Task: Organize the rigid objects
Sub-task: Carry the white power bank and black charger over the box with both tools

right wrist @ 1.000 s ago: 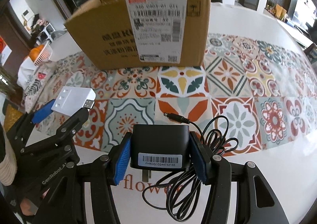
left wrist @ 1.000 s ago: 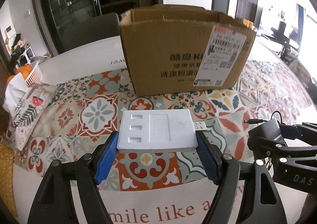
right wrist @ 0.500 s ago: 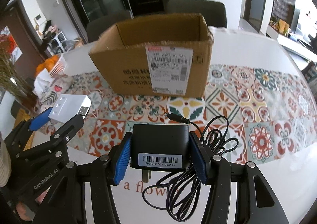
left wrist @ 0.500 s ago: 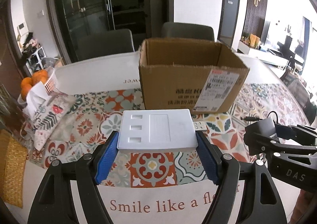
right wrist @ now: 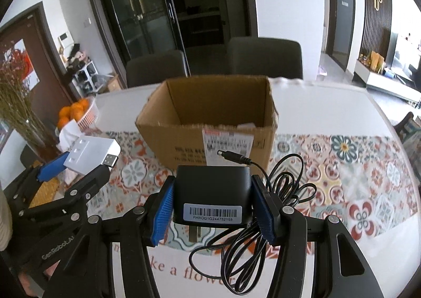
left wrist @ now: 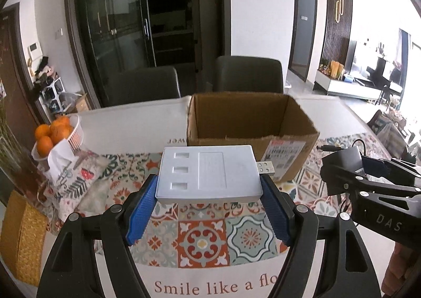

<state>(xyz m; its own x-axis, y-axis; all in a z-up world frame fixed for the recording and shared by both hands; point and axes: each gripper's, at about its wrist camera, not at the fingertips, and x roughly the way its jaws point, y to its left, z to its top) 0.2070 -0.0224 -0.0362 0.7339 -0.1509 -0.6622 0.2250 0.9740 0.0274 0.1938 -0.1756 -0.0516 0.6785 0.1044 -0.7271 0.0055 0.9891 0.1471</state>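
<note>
My left gripper (left wrist: 209, 199) is shut on a white USB hub (left wrist: 209, 174) with a plug sticking out to the right, held above the patterned mat. It also shows in the right wrist view (right wrist: 90, 152). My right gripper (right wrist: 211, 204) is shut on a black power adapter (right wrist: 211, 196) whose coiled cable (right wrist: 265, 208) hangs below; it also shows at the right of the left wrist view (left wrist: 344, 159). An open cardboard box (left wrist: 250, 127) stands ahead of both grippers, seen from above its rim, and also shows in the right wrist view (right wrist: 210, 116).
A white basket of oranges (left wrist: 56, 132) and a floral pouch (left wrist: 76, 179) lie at the table's left. Two dark chairs (left wrist: 248, 73) stand behind the table. A vase of dried stems (right wrist: 18, 113) stands far left. The tiled mat (right wrist: 355, 166) spreads to the right.
Both grippers have risen with their objects and pulled back; the box now shows lower and smaller, with its open inside visible.
</note>
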